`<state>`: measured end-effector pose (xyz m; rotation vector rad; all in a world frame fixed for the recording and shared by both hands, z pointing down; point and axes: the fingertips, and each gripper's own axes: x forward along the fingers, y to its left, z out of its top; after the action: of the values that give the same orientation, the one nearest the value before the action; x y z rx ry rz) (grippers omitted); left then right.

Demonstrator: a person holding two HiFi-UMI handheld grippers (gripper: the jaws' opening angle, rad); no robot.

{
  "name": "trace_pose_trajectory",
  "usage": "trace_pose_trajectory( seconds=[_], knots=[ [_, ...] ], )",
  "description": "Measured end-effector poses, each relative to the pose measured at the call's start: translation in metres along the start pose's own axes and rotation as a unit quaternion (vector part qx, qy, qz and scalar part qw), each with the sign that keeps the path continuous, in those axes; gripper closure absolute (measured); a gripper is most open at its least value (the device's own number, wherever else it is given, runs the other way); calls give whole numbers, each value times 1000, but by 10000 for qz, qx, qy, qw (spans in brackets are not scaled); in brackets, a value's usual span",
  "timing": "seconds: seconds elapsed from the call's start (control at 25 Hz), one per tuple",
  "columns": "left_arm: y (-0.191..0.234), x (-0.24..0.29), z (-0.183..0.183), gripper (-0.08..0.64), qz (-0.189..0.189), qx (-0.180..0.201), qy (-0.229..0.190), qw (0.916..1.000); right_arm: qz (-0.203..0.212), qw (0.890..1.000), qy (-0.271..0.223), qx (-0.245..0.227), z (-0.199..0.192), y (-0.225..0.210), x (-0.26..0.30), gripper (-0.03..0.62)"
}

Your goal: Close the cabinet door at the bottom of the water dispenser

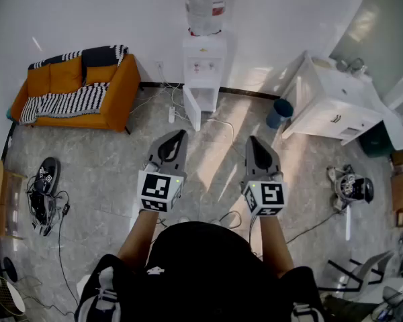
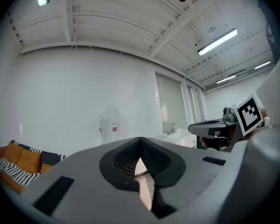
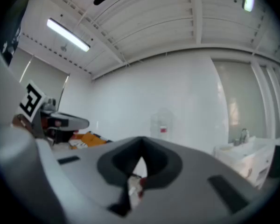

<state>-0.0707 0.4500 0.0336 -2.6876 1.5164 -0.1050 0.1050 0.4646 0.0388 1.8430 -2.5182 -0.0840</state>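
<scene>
We stand well back from the water dispenser (image 1: 203,66), which sits against the wall straight ahead of both pairs of jaws, roughly on the line between them. Its cabinet door (image 1: 191,108) at the bottom hangs open, swung out toward us on the side ahead of the left jaws, so the low compartment shows as a pale hollow just beside it.

We carry the left gripper (image 1: 180,135) and the right gripper (image 1: 252,141) level and side by side, tips toward the dispenser. We judge this a walking-up posture, not a reaching one, since bare floor (image 1: 215,146) lies between the tips and the door.

In each gripper view the jaws meet at their tips with nothing between them. That suits a push, where a blunt closed tip is enough and no grasp is needed. The bottle (image 2: 109,124) on top of the dispenser shows just over the left jaws, and again over the right jaws (image 3: 162,122). The door itself is hidden below both.

The sofa (image 1: 74,89) lies far off to the left of the left jaws, out of the way.
</scene>
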Motion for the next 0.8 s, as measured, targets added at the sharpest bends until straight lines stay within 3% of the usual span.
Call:
trace_pose_trajectory(
  seconds=[0.16,0.8],
  knots=[
    [2,5,4,549,30,-29,-53,10000,6,9999,-40,124,-1,-4,4,558],
    [-53,22,-11,549,136,-23,100,9999,375,9989,171,-230,-35,-35,-16,557]
  ],
)
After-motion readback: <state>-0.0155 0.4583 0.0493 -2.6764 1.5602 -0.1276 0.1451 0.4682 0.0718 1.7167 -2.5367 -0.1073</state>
